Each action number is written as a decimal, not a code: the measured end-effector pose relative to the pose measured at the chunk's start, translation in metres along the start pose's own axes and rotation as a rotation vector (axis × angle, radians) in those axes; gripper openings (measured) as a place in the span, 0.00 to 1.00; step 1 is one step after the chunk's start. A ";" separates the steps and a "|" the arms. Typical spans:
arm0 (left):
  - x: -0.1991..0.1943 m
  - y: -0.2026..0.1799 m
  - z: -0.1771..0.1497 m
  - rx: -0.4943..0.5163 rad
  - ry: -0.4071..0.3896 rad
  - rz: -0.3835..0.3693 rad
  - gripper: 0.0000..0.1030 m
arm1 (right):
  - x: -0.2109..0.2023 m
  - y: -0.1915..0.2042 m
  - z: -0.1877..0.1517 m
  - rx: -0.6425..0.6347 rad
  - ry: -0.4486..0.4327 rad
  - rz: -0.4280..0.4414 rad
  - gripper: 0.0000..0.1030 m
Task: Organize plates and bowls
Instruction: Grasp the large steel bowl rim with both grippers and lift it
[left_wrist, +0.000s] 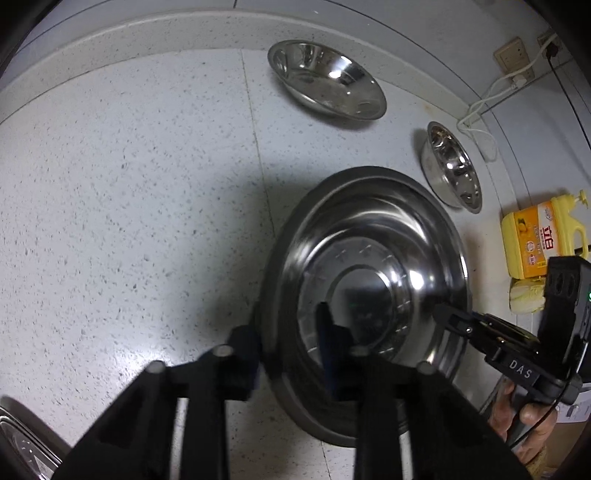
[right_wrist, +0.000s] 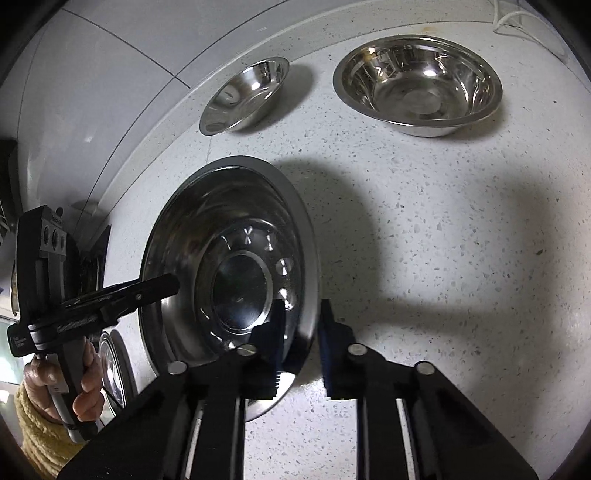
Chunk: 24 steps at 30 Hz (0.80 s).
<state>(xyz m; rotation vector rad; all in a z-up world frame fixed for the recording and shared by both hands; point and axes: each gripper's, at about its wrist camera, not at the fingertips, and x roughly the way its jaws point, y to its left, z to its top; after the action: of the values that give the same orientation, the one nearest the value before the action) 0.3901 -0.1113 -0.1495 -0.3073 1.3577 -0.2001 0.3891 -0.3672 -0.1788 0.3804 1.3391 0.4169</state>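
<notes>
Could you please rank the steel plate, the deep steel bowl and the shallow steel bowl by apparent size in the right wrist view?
1. Steel plate, though it is nearest the camera.
2. Deep steel bowl.
3. Shallow steel bowl.

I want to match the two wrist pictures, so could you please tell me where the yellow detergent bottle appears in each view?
Left wrist: the yellow detergent bottle stands at the right edge, behind the large steel plate.
Right wrist: not in the picture.
Shared landmark: the large steel plate, with both grippers at opposite sides of its rim.

A pale speckled stone countertop (left_wrist: 129, 184) (one thin seam crossing it) meets a grey tiled wall (left_wrist: 406, 22) bearing a beige socket (left_wrist: 511, 55).
</notes>
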 end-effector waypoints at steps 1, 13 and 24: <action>0.000 0.002 -0.001 0.001 -0.005 0.006 0.09 | -0.002 0.001 -0.002 -0.004 -0.008 -0.029 0.12; -0.072 0.018 -0.075 0.041 -0.080 -0.044 0.09 | -0.046 0.042 -0.051 -0.034 -0.077 -0.073 0.11; -0.067 0.065 -0.147 -0.001 -0.002 -0.040 0.09 | -0.017 0.081 -0.126 -0.067 0.030 -0.085 0.12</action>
<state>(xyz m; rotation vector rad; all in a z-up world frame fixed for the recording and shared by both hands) 0.2305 -0.0431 -0.1355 -0.3360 1.3503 -0.2319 0.2569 -0.3021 -0.1482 0.2619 1.3618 0.3970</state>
